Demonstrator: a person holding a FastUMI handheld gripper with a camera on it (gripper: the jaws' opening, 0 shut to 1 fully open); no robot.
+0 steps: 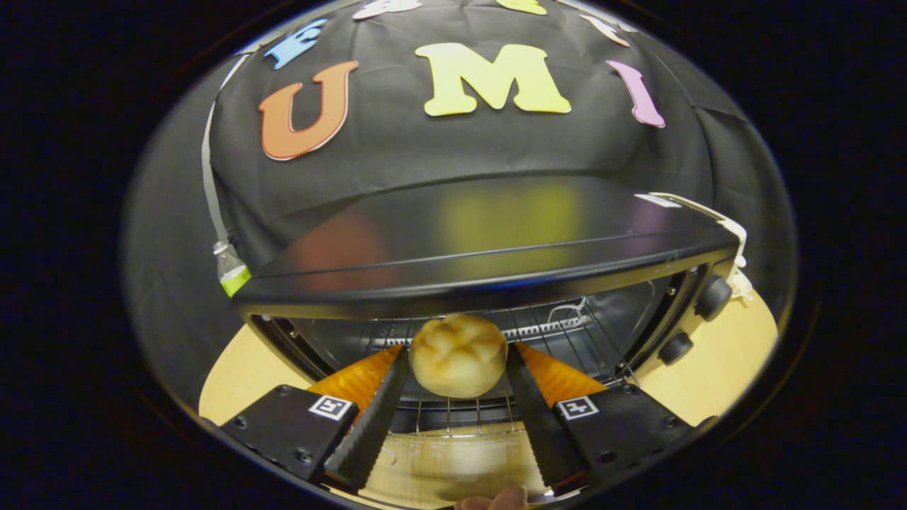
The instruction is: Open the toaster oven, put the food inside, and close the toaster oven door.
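Jaws of gripper [459, 354] clamped on bread roll [459, 356], at mouth of open toaster oven [496, 276].

Cloth-walled booth with toaster oven [489, 269]

A light tan table [717, 368], smooth and plain, with bare top near its left edge and near its right edge. At the back left of the table, a small clear bottle [229, 272] with a bright green band, standing up, half hidden. Behind it all, a big black cloth [460, 152], hung as a wall, a bit wrinkled. Down the left side of the cloth, a thin white strip [206, 163], ending close above the bottle. Toward the back right of the table, something white [734, 237], maybe plastic, too blurry to name.
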